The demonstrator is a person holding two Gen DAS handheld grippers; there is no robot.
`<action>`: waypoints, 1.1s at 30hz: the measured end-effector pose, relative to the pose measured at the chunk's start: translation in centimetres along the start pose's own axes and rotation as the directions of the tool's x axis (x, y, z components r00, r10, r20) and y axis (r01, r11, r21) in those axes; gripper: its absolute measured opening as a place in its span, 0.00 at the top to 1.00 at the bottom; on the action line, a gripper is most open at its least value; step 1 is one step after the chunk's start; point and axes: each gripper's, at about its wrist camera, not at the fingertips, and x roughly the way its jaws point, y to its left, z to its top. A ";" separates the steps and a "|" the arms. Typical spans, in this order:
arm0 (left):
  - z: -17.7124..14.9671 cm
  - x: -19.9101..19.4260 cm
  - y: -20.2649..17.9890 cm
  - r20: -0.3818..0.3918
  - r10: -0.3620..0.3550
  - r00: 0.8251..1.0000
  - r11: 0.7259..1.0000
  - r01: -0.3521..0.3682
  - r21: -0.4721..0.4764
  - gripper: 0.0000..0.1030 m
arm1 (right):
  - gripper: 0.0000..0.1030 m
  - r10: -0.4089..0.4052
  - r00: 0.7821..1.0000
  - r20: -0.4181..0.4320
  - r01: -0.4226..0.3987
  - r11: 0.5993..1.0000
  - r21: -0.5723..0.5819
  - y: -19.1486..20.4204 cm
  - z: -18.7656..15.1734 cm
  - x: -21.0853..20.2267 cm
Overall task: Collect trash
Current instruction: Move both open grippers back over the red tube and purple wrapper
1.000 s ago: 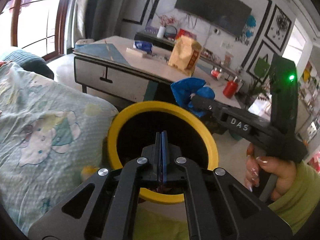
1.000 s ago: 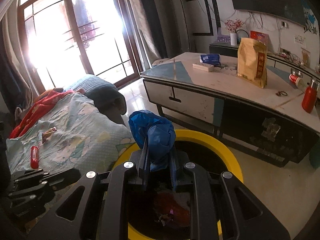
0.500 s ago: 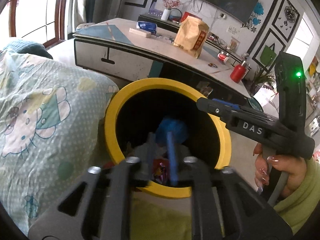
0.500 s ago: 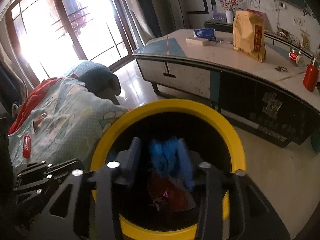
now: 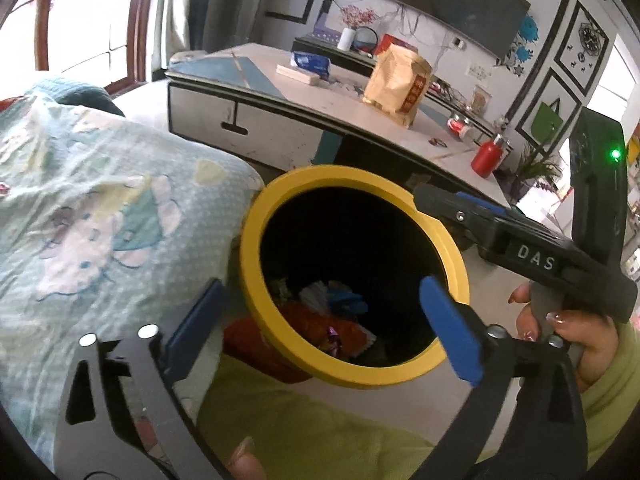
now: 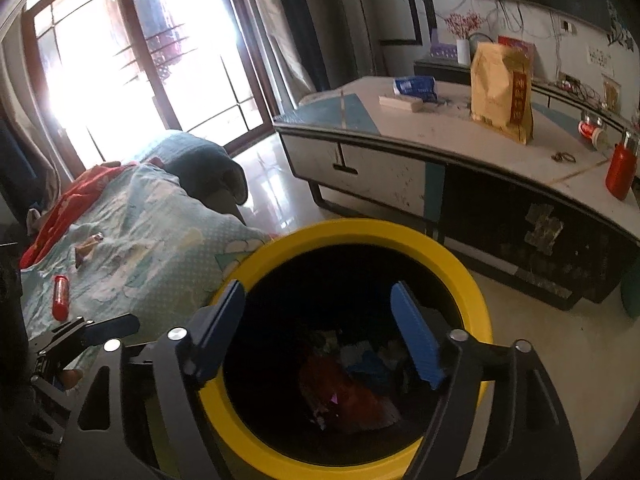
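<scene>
The left gripper (image 5: 324, 320), low in its picture, tilts down over the yellow bin (image 5: 352, 272); its jaws have just opened wide, nothing between them. The right gripper (image 6: 324, 332) also just opened, empty. The trash (image 6: 352, 384) lies inside the bin.

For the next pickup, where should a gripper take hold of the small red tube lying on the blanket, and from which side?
Best guess: grip the red tube across its middle, coming down from above. It lies flat on the blanket with its long axis running roughly toward and away from the camera, so fingers should close across the narrow width. The left gripper, open beside it, seems better placed.
</scene>
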 end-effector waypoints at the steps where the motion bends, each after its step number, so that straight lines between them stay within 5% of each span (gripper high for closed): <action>1: 0.0 -0.4 0.1 0.011 0.009 1.000 1.000 -0.009 0.002 0.11 | 0.26 0.004 1.000 0.007 -0.004 1.000 -0.005 0.2 0.1 -0.2; 11: 0.3 -4.8 2.5 0.132 0.134 0.982 0.991 -0.130 -0.039 0.11 | 0.21 0.064 0.993 0.095 -0.059 0.997 -0.058 3.5 1.2 -2.6; 33: -1.0 -14.0 12.8 0.255 0.385 0.887 0.905 -0.308 -0.295 0.11 | 0.20 0.242 0.969 0.055 -0.223 0.945 -0.239 14.7 2.2 -1.7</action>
